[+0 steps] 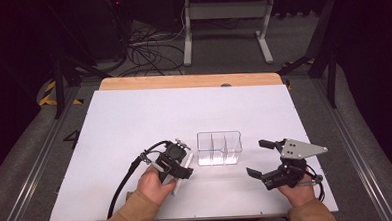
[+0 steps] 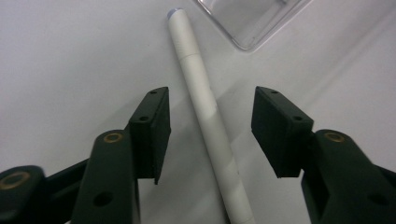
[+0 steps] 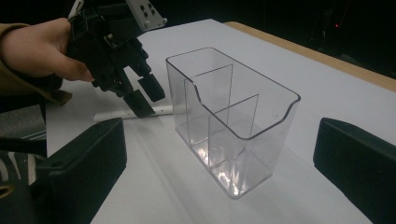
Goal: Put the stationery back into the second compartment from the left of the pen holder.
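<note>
Glossy clear plastic organizer (image 3: 233,126), matt white pen (image 2: 205,116), matt white tabletop (image 1: 134,123)

table (image 1: 134,123): bare all round | obstacle: clear organizer (image 1: 219,148) beside pen (image 2: 205,112)

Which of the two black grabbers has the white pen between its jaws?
The left gripper: the white pen lies on the table between its jaws, untouched. The right gripper faces the clear box.

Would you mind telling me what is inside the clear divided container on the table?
The clear container looks empty: its compartments show only the dividers and glare on the base. The white pen lies outside it on the table, between the left gripper's jaws. Nothing covers the inside.
</note>
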`<state>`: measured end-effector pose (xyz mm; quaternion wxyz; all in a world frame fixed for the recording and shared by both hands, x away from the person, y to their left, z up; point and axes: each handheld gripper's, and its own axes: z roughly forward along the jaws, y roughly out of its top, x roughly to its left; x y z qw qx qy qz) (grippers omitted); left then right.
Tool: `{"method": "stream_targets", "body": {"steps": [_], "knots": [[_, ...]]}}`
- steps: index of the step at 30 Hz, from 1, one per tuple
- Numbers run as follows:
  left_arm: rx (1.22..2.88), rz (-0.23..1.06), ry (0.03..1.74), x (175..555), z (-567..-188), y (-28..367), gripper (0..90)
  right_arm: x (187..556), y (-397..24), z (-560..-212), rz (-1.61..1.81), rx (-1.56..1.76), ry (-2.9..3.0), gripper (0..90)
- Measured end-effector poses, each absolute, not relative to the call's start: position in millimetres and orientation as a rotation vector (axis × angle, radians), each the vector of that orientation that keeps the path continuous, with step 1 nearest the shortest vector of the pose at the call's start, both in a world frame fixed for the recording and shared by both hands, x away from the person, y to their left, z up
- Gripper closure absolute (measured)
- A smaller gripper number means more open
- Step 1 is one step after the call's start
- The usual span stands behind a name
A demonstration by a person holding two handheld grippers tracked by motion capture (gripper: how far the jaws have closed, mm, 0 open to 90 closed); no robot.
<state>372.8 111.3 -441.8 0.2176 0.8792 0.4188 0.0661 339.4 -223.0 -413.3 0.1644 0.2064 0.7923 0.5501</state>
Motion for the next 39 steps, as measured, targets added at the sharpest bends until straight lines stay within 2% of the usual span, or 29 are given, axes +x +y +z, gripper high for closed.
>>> {"method": "stream_targets", "body": {"steps": [5, 14, 39], "knots": [[2.411, 0.211, 1.204, 372.3, -443.9, 108.9, 53.8, 339.0, -224.0, -413.3, 1.563, 0.593, 2.254, 3.0], [2.379, 0.216, 1.224, 371.8, -445.5, 109.1, 71.6, 339.4, -225.0, -414.1, 1.562, 0.593, 2.257, 3.0], [2.367, 0.172, 1.275, 375.2, -448.9, 109.9, 78.2, 338.6, -223.7, -414.0, 1.562, 0.573, 2.264, 3.0]]}}
